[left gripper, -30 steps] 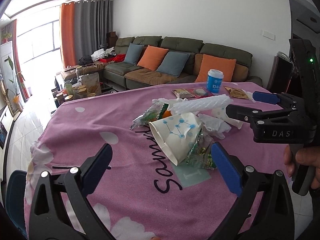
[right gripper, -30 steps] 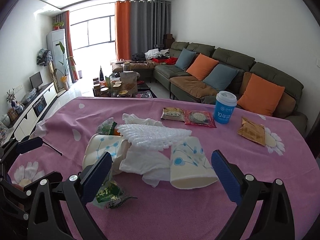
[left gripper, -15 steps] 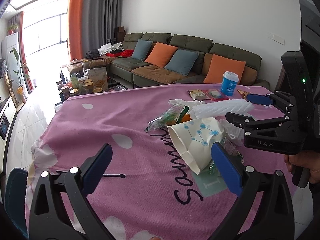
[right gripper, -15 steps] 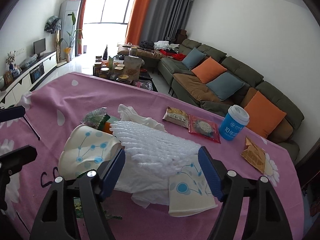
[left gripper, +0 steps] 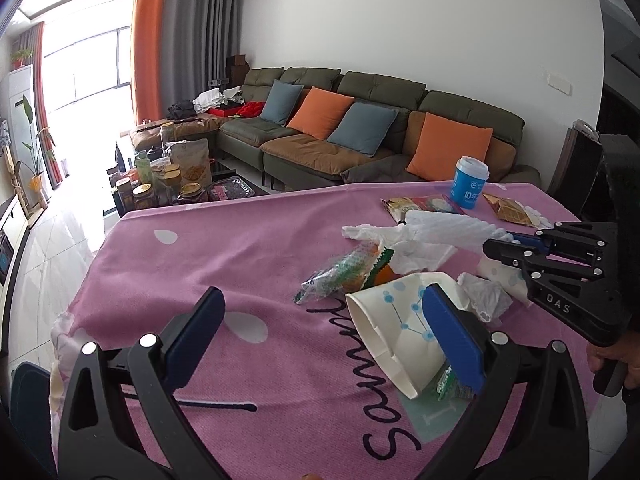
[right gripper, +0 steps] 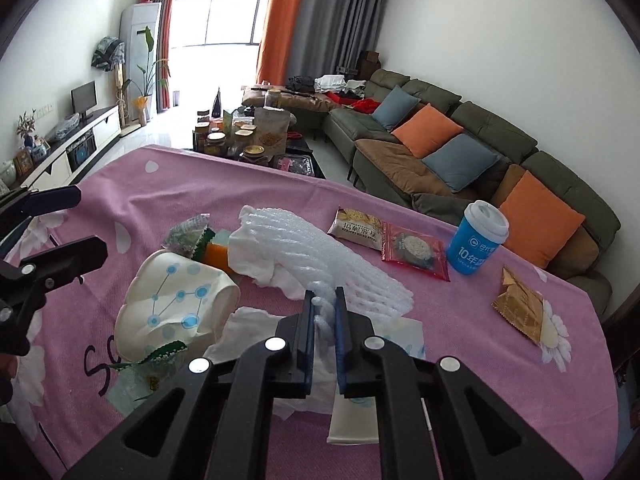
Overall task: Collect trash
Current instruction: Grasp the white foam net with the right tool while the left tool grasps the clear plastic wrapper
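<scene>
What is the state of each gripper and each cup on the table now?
Right gripper: shut on the white foam net.
Left gripper: open, holding nothing.
Crushed paper cup: lying on its side, dented.
Blue lidded cup: upright, lid on.
Second paper cup: lying flattened under the right gripper.

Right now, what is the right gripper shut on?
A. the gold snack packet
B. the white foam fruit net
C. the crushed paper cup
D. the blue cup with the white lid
B: in the right wrist view the right gripper has its blue pads pressed together on the near end of the white foam net, while the left gripper stands open.
</scene>
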Tool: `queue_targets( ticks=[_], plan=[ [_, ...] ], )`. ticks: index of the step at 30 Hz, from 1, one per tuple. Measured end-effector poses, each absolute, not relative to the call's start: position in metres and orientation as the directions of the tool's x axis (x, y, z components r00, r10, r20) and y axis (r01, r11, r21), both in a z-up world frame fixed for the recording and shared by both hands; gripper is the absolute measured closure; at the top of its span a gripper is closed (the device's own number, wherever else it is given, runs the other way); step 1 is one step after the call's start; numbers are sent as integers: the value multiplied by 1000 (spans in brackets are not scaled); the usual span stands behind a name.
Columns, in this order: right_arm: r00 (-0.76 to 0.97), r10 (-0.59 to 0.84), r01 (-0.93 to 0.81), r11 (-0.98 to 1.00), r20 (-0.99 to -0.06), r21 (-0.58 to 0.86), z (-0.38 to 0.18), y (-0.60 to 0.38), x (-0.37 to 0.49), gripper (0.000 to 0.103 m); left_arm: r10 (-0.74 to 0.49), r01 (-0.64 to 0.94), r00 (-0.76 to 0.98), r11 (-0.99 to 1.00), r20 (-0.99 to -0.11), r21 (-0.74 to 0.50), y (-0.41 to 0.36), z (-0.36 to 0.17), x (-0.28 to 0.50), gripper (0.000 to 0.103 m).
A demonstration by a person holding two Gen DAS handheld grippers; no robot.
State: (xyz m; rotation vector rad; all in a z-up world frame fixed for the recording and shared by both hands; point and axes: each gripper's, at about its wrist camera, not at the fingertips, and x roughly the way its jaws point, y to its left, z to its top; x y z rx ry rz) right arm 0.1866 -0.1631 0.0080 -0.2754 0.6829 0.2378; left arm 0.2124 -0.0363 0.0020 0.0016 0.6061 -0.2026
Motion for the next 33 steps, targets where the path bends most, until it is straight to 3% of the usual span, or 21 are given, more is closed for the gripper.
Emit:
queue_targets(
  ticks=[7, 16, 18, 20, 21, 22, 28, 33],
  plan=[
    [770, 172, -286, 954, -614, -92, 25, -175, 181, 97, -200, 229, 785, 973, -586, -25, -47, -5, 247, 6],
    [781, 209, -281, 959, -589, -33, 36, -185, 173, 97, -270, 269, 713, 958, -647, -104, -50, -26, 299, 8],
    [781, 216, -284, 959, -586, -25, 37, -186, 171, 97, -270, 265, 702, 958, -659, -110, -50, -30, 306, 20],
    [783, 221, -285, 958, -582, -19, 39, -187, 170, 97, -281, 273, 682, 954, -675, -122, -50, -34, 312, 43],
    [785, 221, -284, 959, -579, -18, 39, -188, 170, 97, -282, 276, 671, 953, -686, -122, -51, -36, 314, 48],
    [787, 223, -283, 959, -576, -15, 40, -188, 169, 97, -280, 274, 668, 954, -689, -122, -51, -37, 315, 47],
    [785, 229, -285, 958, -576, -8, 42, -189, 167, 97, -337, 298, 660, 938, -672, -178, -47, -40, 318, 71],
    [788, 226, -279, 960, -573, -5, 43, -192, 165, 97, -359, 316, 662, 930, -659, -189, -46, -40, 315, 79]
  ],
)
